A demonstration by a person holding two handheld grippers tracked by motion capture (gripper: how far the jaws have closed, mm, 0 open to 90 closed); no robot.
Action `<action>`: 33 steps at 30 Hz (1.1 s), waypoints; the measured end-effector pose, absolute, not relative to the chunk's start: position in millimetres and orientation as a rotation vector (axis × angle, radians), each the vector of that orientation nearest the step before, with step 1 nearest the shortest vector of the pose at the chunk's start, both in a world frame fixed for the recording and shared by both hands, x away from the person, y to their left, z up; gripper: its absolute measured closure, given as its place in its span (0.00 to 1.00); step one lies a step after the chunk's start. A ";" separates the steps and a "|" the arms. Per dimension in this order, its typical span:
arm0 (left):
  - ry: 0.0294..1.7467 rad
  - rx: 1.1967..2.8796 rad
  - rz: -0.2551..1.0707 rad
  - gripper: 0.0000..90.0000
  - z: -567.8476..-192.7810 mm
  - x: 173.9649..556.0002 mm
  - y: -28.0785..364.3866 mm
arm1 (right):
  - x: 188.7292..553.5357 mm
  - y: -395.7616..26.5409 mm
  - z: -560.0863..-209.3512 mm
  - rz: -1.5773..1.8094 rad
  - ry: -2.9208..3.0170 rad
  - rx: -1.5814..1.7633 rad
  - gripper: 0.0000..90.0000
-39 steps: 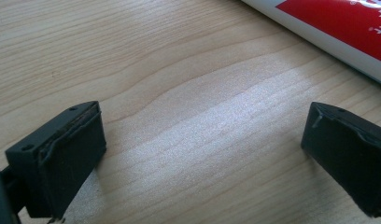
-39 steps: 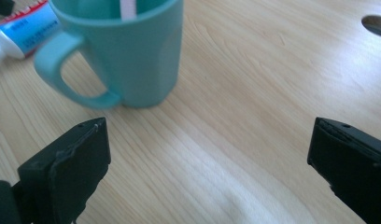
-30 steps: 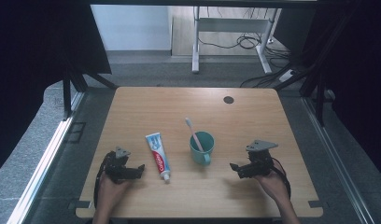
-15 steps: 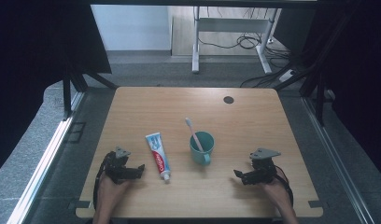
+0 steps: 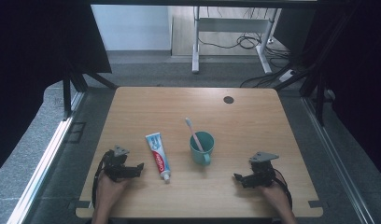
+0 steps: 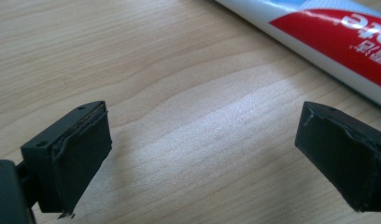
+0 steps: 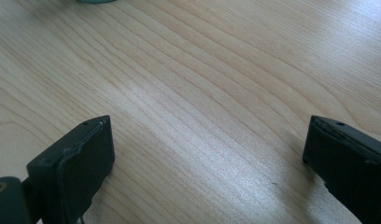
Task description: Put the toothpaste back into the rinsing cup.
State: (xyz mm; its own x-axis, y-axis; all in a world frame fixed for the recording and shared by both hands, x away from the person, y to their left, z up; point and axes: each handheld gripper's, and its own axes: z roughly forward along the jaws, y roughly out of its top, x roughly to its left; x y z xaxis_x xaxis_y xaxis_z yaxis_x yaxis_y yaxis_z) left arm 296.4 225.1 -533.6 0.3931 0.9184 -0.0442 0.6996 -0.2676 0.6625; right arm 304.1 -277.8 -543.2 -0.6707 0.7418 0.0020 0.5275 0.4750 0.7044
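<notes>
Toothpaste tube (image 5: 158, 155): lies flat on the wooden table (image 5: 254, 116), just beside the left gripper (image 5: 141, 166) — long axis running near to far, cap end toward the person; smooth white, red and blue plastic.
Left gripper: jaws spread wide over bare wood, holding nothing.
Right gripper (image 5: 236, 177): jaws wide apart, empty, low over pale grained wood.
Cup (image 5: 202, 148): teal, round, handled — a pink-handled toothbrush (image 5: 194, 132) leans in it, head up and tilted away.

One toothpaste tube (image 5: 158, 155) lies left of centre, one teal cup (image 5: 202, 148) sits right of it, one toothbrush (image 5: 194, 132) stands inside, and two grippers wait near.
</notes>
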 end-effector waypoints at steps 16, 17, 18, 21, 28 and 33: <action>1.363 2.079 0.403 0.03 -522.2 300.1 220.2 | 304.2 -277.8 -543.3 0.997 2.414 1.084 0.02; 1.362 2.085 0.397 0.03 -521.7 300.6 219.0 | 304.2 -277.8 -543.3 0.997 2.414 1.085 0.02; 1.362 2.091 0.392 0.03 -521.3 301.3 217.9 | 304.2 -277.8 -543.3 0.997 2.413 1.085 0.02; 1.360 2.104 0.378 0.04 -519.3 303.7 215.1 | 304.2 -277.9 -543.3 0.996 2.412 1.086 0.02; 1.334 2.131 0.363 0.11 -510.8 309.0 207.9 | 304.2 -277.9 -543.3 0.996 2.412 1.086 0.02; 1.292 2.166 0.349 0.34 -505.4 315.0 202.2 | 304.2 -277.9 -543.3 0.996 2.412 1.086 0.02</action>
